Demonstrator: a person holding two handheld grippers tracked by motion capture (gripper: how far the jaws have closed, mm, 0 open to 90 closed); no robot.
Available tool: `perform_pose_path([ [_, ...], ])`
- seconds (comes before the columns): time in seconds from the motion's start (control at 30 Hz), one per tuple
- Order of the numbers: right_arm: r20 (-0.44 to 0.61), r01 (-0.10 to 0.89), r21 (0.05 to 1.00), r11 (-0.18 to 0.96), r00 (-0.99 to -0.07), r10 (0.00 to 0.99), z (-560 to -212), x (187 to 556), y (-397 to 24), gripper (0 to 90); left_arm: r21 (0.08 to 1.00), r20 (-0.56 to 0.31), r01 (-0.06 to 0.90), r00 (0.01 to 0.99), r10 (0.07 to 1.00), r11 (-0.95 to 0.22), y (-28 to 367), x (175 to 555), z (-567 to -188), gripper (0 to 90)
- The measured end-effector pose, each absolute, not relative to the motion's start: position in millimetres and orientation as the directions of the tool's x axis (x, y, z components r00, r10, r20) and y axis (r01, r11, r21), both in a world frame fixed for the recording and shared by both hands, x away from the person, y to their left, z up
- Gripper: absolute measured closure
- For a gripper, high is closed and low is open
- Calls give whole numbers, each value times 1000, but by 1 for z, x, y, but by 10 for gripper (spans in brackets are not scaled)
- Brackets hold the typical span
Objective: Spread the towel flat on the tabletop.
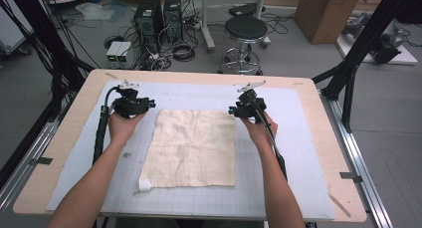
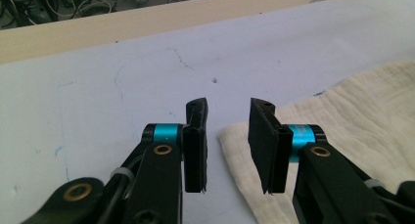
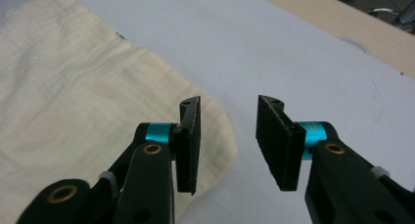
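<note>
The cream cloth [image 1: 191,148] lies flat at the centre of the frame on the white mat [image 1: 298,138]. Left gripper [image 1: 144,104] and right gripper [image 1: 233,110] hover by its upper corners — both spread, pinching nothing.

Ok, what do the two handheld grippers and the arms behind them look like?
Both are black. The left gripper and right gripper each have flat black rubber-like pads, turquoise rings and brass-coloured pivots, with a grey plate on top and a trailing black cable. The forearms are bare, with no sleeves.
</note>
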State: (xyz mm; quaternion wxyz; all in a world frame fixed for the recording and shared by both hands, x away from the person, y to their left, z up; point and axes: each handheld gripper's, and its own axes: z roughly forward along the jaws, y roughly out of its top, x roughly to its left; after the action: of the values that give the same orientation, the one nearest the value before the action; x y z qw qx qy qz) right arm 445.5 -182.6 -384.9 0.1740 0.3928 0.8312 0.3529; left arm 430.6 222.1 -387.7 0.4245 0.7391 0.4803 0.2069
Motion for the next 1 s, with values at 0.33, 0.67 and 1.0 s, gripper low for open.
perform_pose_path([
  [0.33,32,463,777,427,-706,708,-369,400,-188,557,851,-110,480,561,821,-214,224,383,-386,643],
  [0.67,31,359,832,424,-792,610,-375,335,-188,453,869,-81,414,659,748,-270,228,322,-395,582],
  [1.0,91,371,819,438,-837,540,-404,295,-192,343,855,-52,387,727,684,-346,225,275,-417,504],
])
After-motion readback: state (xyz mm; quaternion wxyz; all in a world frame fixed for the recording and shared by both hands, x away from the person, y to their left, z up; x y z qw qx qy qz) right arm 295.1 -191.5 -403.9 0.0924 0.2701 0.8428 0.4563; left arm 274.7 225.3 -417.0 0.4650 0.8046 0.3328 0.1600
